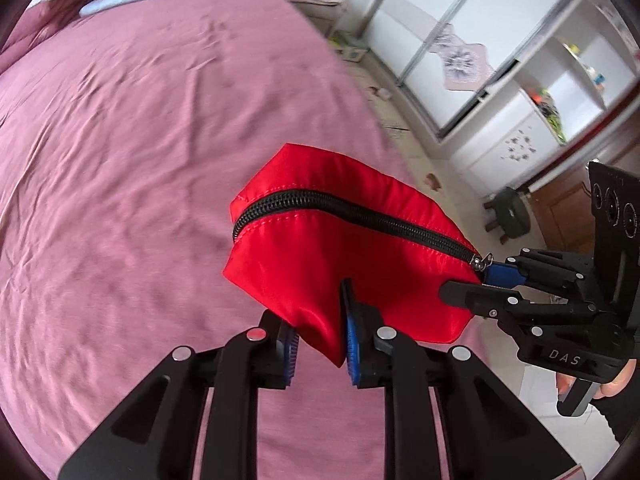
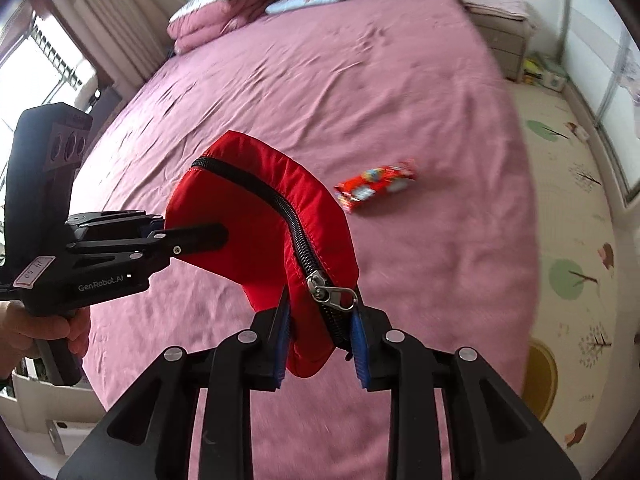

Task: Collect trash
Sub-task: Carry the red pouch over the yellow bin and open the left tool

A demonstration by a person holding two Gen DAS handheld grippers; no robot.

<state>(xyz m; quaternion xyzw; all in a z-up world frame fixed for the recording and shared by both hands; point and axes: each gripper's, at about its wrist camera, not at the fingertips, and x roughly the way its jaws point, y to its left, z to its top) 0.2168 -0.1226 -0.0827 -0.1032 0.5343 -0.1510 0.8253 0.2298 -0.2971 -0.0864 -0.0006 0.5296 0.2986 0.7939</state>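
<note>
Right wrist view: the red snack wrapper (image 2: 376,186) lies on the pink bed (image 2: 400,92), ahead and right of my right tongs (image 2: 320,336), long axis slanting up to the right, nearer that hand. Both tongs pinch the red zip pouch (image 2: 264,208), held clear of the bed, zip closed; right tongs clamp the zipper-pull end, left tongs (image 1: 320,340) nearly closed on a bottom corner fold
</note>
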